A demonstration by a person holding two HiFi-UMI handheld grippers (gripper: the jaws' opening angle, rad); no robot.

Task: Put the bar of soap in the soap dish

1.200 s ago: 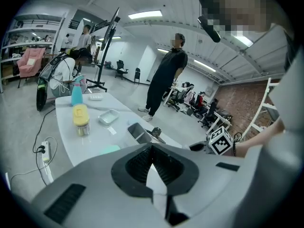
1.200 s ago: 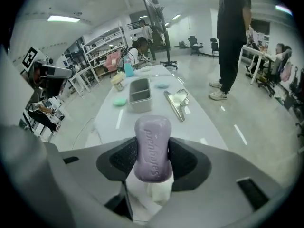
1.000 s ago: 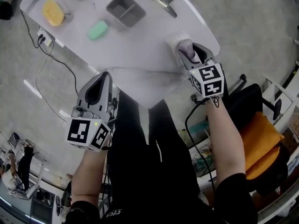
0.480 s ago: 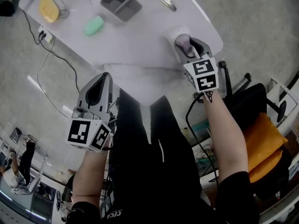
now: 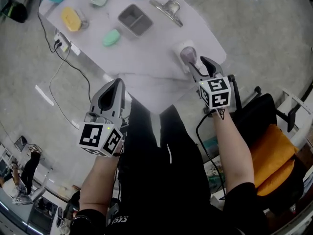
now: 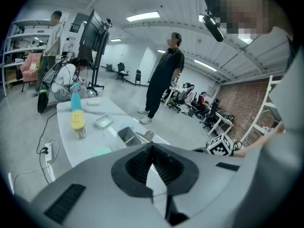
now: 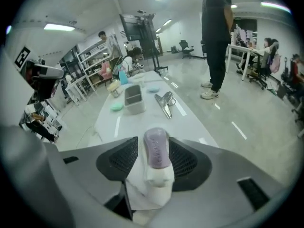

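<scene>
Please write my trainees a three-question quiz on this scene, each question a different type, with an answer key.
1. True or false: the left claw is holding something.
2. What colour is the bar of soap between the jaws of the right claw? A green, B purple, C yellow.
3. Fill in: right under that bar is a white soap ____.
Key: 1 false; 2 B; 3 dish.

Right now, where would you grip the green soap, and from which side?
The green soap lies flat on the table, a rounded oval; the tray stands apart, so both flanks are free. Probably pinch across its narrow width at mid-length, from above.
</scene>
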